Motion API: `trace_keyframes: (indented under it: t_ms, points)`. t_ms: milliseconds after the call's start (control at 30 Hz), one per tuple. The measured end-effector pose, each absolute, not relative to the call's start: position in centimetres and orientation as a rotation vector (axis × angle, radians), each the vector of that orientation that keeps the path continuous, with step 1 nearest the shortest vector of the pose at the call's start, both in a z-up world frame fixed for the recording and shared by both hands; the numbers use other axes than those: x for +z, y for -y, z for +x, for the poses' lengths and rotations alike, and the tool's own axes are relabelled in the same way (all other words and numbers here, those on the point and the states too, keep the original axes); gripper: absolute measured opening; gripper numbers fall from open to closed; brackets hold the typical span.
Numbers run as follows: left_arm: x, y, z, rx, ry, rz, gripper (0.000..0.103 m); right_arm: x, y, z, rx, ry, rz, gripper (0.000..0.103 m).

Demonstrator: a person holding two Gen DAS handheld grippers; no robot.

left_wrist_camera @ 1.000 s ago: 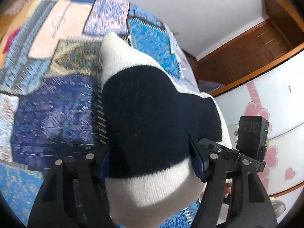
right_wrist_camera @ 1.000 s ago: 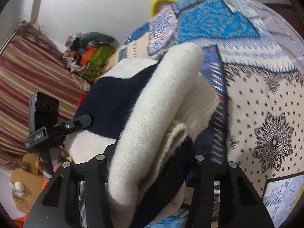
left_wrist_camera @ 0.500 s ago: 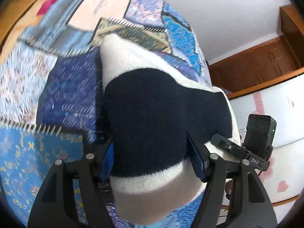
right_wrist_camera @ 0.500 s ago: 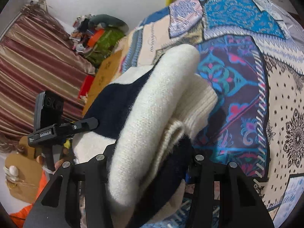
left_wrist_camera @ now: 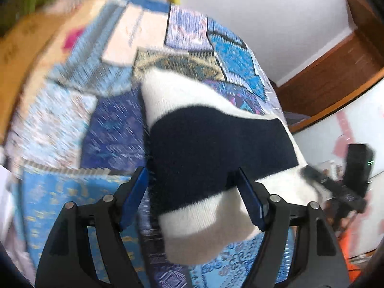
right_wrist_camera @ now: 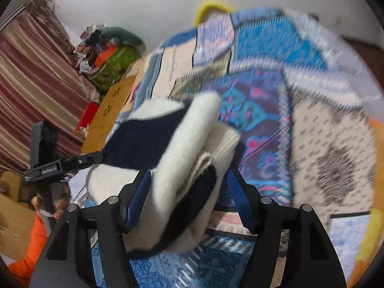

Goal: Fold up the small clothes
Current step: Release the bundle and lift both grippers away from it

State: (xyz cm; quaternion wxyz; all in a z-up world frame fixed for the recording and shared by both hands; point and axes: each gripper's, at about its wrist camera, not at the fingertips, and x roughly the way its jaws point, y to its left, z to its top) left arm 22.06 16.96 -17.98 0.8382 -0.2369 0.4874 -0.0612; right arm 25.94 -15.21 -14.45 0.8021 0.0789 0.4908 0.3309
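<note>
A folded cream and navy striped knit sweater (left_wrist_camera: 216, 148) lies on my bed's blue patchwork quilt (left_wrist_camera: 100, 129). My left gripper (left_wrist_camera: 192, 192) and right gripper (right_wrist_camera: 189, 194) have just been opening; each now stands wide, blue pads apart, the sweater's edge loose between them.

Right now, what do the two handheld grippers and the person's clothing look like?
Both the left gripper and the right gripper have matte black angular frames with silver rivets and blue pads. A black box with white lettering sits on the left one. The sleeve is orange.
</note>
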Motion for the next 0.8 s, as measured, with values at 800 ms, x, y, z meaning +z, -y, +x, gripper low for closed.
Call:
trace_keyframes:
  t_ms: [800]
  points:
    - [3.8, -5.8, 1.1, 0.055, -0.247, -0.057, 0.074, 3.2, 16.7, 7.0, 0.619, -0.189, 0.032, 0.064]
